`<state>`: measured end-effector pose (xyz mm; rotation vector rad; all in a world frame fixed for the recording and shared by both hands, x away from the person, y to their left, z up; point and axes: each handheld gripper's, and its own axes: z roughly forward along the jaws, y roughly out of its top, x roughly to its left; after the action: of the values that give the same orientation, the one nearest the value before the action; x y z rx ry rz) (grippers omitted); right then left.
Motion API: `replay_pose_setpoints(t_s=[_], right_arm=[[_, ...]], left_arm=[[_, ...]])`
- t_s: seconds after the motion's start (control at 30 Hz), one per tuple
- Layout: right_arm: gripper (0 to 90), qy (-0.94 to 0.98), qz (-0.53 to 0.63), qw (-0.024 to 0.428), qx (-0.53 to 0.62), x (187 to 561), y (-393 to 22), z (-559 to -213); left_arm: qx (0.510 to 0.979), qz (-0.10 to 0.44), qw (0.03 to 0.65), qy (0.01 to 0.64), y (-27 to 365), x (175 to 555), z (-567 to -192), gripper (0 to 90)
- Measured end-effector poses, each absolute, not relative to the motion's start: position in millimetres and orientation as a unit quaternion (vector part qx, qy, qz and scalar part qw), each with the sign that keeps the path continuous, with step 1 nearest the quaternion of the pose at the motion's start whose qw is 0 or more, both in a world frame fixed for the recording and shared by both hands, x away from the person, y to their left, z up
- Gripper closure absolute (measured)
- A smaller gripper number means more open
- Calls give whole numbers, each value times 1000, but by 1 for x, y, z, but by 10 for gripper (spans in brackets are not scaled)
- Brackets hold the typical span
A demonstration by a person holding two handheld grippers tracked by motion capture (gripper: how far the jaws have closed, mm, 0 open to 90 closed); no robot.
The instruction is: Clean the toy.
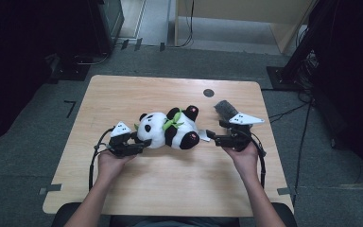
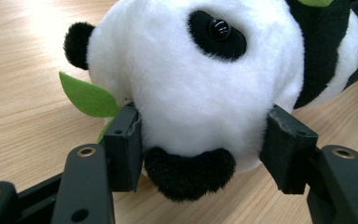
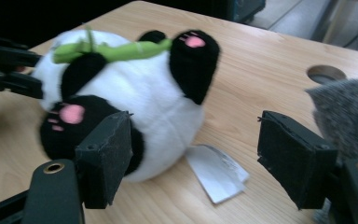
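- Claws first: the left claw is clamped on the head of the plush panda, one black pad pressed into the white fur on each side of the face, just above the black snout.
- In the high view the left claw sits at the panda's left end, held low over the worktop by the person's left hand.
- The right claw stands apart, with nothing pinched between its pads; the panda's rump and a black foot with a pink sole lie just in front of its left pad, not squeezed.
- In the high view the right claw is close beside the panda's rear end, carried by the right hand.
- The panda lies on its side near the middle of the worktop, head towards the left claw, feet towards the right, a green leaf collar round its neck.
- A white fabric tag hangs from the panda's rear and lies flat on the wood between the right claw's pads.
- A grey furry object rests on the worktop just beyond the right claw's right pad.
- A round hole is cut in the worktop behind it, towards the far edge.
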<state>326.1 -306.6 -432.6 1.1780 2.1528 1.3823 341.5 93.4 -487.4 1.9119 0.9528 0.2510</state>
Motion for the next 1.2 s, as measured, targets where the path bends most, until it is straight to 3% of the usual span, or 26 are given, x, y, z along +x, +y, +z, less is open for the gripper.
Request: replay_pose_setpoints(t_s=[0.33, 0.9, 1.03, 1.2], right_arm=[[250, 771, 511, 149, 351, 309, -268, -414], [140, 810, 489, 104, 306, 341, -234, -465], [150, 813, 483, 118, 304, 345, -231, -467], [257, 821, 460, 162, 297, 346, -228, -470]], left_arm=[[784, 104, 473, 389, 92, 342, -487, 384], [774, 90, 481, 401, 94, 345, -486, 398], [765, 75, 487, 414, 94, 346, -485, 394], [755, 63, 493, 428, 91, 347, -483, 386]])
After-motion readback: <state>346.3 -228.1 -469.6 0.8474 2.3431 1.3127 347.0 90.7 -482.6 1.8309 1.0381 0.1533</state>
